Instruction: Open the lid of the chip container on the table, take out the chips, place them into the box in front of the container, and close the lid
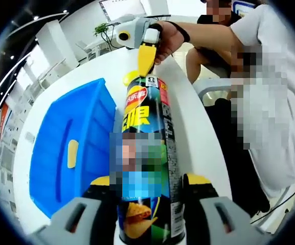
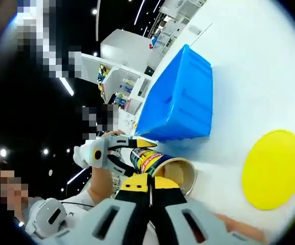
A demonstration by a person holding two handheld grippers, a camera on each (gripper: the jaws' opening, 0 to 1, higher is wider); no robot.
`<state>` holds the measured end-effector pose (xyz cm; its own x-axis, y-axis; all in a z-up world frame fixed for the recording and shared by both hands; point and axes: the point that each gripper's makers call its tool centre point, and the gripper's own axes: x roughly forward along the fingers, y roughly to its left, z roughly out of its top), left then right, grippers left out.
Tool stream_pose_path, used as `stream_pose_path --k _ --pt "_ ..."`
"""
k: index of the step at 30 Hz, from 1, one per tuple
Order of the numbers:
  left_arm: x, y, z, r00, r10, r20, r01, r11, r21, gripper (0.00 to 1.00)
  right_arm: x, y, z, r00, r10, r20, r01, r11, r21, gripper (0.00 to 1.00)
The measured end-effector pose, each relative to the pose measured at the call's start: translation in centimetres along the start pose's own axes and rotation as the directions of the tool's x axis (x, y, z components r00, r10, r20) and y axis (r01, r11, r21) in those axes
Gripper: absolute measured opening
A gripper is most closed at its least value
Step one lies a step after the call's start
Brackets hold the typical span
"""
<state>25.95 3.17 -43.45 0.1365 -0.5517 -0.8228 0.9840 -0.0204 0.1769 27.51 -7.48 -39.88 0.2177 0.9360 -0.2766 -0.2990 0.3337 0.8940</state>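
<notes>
The dark chip can [image 1: 147, 127] lies lengthwise between my left gripper's [image 1: 148, 179] jaws, which are shut on its body. Its mouth [image 2: 180, 174] is open. My right gripper [image 2: 147, 186] hovers just in front of that mouth with its yellow tips pressed together and nothing visible between them. It also comes in at the far end of the can, right gripper [image 1: 146, 58]. The yellow lid [image 2: 272, 169] lies flat on the white table [image 2: 259, 76]. The blue box [image 1: 73, 148] stands beside the can, with one yellow chip [image 1: 72, 153] inside. Left gripper [image 2: 111, 153] holds the can.
A person in a white shirt [image 1: 270, 102] stands close at the table's edge. The blue box [image 2: 180, 102] sits beyond the can's mouth. White counters and shelves [image 1: 50, 46] stand in the background.
</notes>
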Motion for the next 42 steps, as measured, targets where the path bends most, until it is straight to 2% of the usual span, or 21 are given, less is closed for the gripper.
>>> stream_pose_path --k 6,10,14,18,20,21,24,26,29,32,35,36,38,39,40,42 --pt "-0.5 0.7 0.0 0.999 0.025 0.04 -0.024 0.999 -0.022 0.51 0.0 1.2 0.7 1.0 0.015 0.018 -0.015 1.0 0.01 0.01" --pt "-0.9 1.2 0.0 0.997 0.05 0.058 -0.049 0.998 -0.032 0.51 0.0 2.5 1.6 1.0 0.003 0.02 -0.002 1.0 -0.019 0.01" --pt "-1.3 1.2 0.4 0.994 0.075 0.078 -0.071 0.996 -0.057 0.51 -0.2 3.8 2.3 1.0 -0.024 -0.006 0.024 0.997 -0.078 0.01" --pt "-1.8 1.4 1.4 0.986 0.105 0.127 -0.095 0.992 -0.078 0.51 -0.5 5.3 3.1 0.997 -0.069 -0.032 0.064 0.988 -0.137 0.01" --pt "-2.1 1.7 1.7 0.982 0.122 0.148 -0.109 0.99 -0.089 0.51 -0.8 5.8 3.5 0.993 -0.108 -0.04 0.099 0.979 -0.181 0.01" --pt "-2.3 2.1 2.0 0.975 0.15 0.162 -0.137 0.986 -0.093 0.51 -0.9 6.5 4.0 0.993 -0.113 -0.038 0.104 0.977 -0.188 0.0" --pt "-2.4 2.0 2.9 0.969 0.166 0.183 -0.148 0.983 -0.106 0.51 -1.2 8.0 4.6 0.99 -0.132 -0.052 0.118 0.967 -0.227 0.01" --pt "-2.5 2.1 3.8 0.961 0.174 0.213 -0.148 0.98 -0.133 0.51 -1.4 8.5 5.1 0.983 -0.176 -0.051 0.156 0.949 -0.276 0.01" --pt "-2.7 2.2 5.0 0.945 0.177 0.276 -0.131 0.975 -0.179 0.51 -1.7 10.5 5.7 0.978 -0.201 -0.062 0.172 0.934 -0.314 0.01" --pt "-2.8 3.0 5.6 0.926 0.207 0.316 -0.146 0.968 -0.205 0.51 -1.7 12.1 6.2 0.969 -0.238 -0.067 0.199 0.912 -0.358 0.01" --pt "-2.7 3.5 6.0 0.913 0.232 0.335 -0.165 0.962 -0.219 0.51 -1.8 12.6 6.9 0.932 -0.354 -0.078 0.285 0.849 -0.445 0.01" --pt "-2.6 3.7 6.1 0.909 0.241 0.339 -0.171 0.959 -0.224 0.51 -1.8 12.7 7.1 0.922 -0.378 -0.078 0.303 0.834 -0.461 0.01" --pt "-2.4 4.3 6.5 0.892 0.276 0.359 -0.197 0.95 -0.242 0.51 -1.9 12.9 7.5 0.905 -0.418 -0.081 0.331 0.81 -0.483 0.01" --pt "-2.2 4.2 6.7 0.889 0.275 0.367 -0.191 0.949 -0.25 0.51 -1.8 13.1 7.5 0.89 -0.446 -0.095 0.345 0.795 -0.5 0.01" --pt "-2.1 4.2 6.9 0.883 0.28 0.377 -0.19 0.947 -0.259 0.51 -1.7 13.3 7.5 0.883 -0.459 -0.097 0.354 0.787 -0.506 0.01" --pt "-1.7 4.1 7.2 0.874 0.284 0.395 -0.179 0.942 -0.282 0.51 -1.7 13.6 7.3 0.853 -0.511 -0.109 0.379 0.748 -0.545 0.01"
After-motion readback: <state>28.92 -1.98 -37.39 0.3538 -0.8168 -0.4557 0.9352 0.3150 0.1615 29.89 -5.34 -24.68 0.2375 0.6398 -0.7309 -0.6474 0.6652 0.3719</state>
